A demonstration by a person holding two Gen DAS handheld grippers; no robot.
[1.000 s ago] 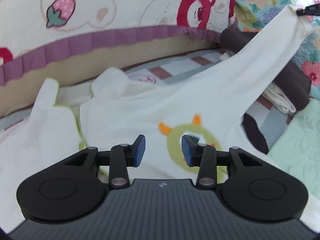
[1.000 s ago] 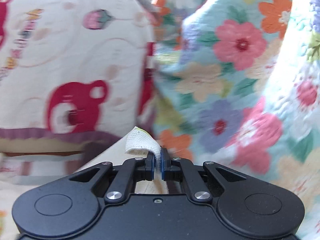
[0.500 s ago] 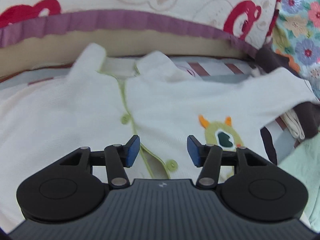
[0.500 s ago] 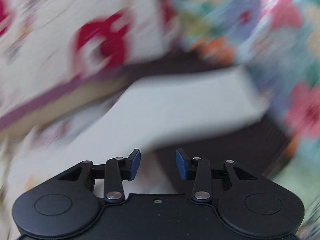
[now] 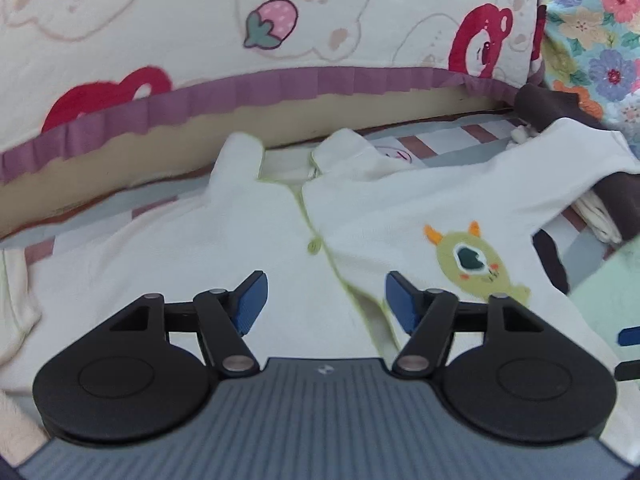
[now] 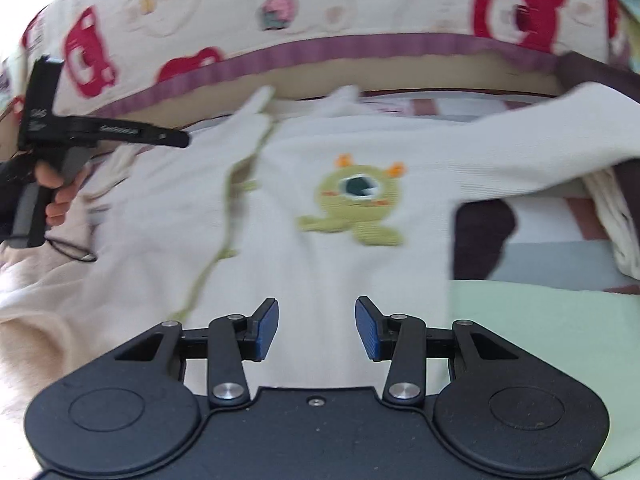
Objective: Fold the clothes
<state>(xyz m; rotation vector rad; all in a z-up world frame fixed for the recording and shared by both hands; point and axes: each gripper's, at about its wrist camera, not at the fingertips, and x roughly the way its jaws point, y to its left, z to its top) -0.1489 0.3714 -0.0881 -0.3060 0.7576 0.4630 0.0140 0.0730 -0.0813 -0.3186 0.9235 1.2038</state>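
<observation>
A white baby cardigan (image 5: 248, 248) with green trim and a green one-eyed monster patch (image 5: 476, 260) lies spread front-up on the bed, collar toward the pillow. Its right sleeve (image 5: 560, 156) stretches out to the right over dark fabric. My left gripper (image 5: 324, 300) is open and empty above the button line. My right gripper (image 6: 316, 328) is open and empty above the garment's lower right (image 6: 352, 264), below the monster patch (image 6: 356, 200). The left gripper's handle (image 6: 44, 120) and the hand holding it show at the left of the right wrist view.
A cream pillow (image 5: 280, 20) with red bears and a purple frill lies behind the collar. A floral quilt (image 5: 592, 20) is at the back right. Dark brown cloth (image 5: 620, 196) and folded white cloth (image 5: 596, 216) lie under the right sleeve. A pale green cloth (image 6: 540, 328) is to the right.
My right gripper let go of the sleeve cuff, opened and swung down over the garment's body. The sleeve dropped flat to the right. My left gripper drew back toward the button line, still open.
</observation>
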